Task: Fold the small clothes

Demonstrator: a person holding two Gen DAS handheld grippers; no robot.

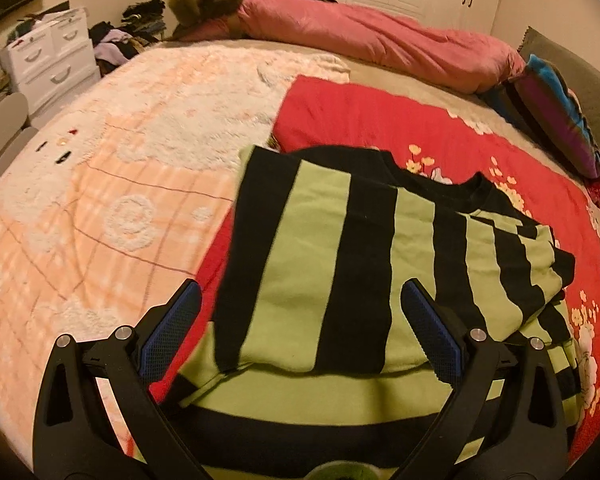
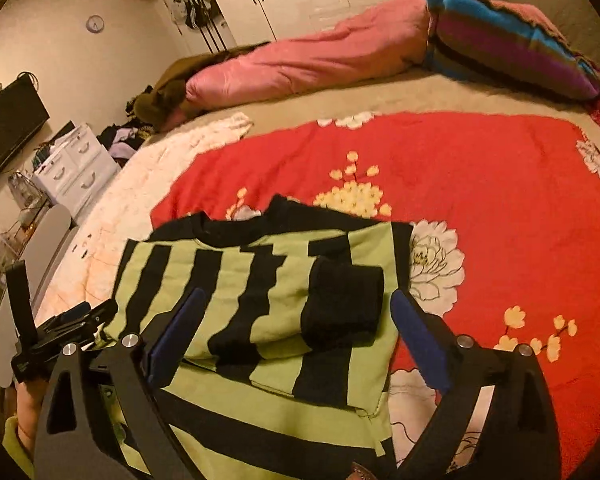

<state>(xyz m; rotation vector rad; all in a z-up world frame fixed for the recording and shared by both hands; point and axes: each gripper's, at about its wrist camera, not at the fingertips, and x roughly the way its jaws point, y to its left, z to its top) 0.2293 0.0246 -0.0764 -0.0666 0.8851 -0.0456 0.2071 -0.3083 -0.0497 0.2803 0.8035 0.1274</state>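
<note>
A small green and black striped sweater (image 1: 328, 264) lies on a red flowered blanket (image 1: 380, 120) on the bed, its sides and a black-cuffed sleeve (image 2: 340, 304) folded in over the body. My left gripper (image 1: 300, 292) is open and empty over the sweater's left part. My right gripper (image 2: 296, 300) is open and empty over the sweater (image 2: 260, 280) near the folded sleeve. The left gripper (image 2: 76, 316) also shows at the left edge of the right wrist view, at the sweater's left side.
A peach and white fluffy blanket (image 1: 112, 184) covers the bed's left half. A pink duvet (image 1: 380, 44) and a striped pillow (image 2: 508, 40) lie at the far side. White drawers (image 1: 52, 56) and a clothes pile stand beyond the bed, wardrobes behind.
</note>
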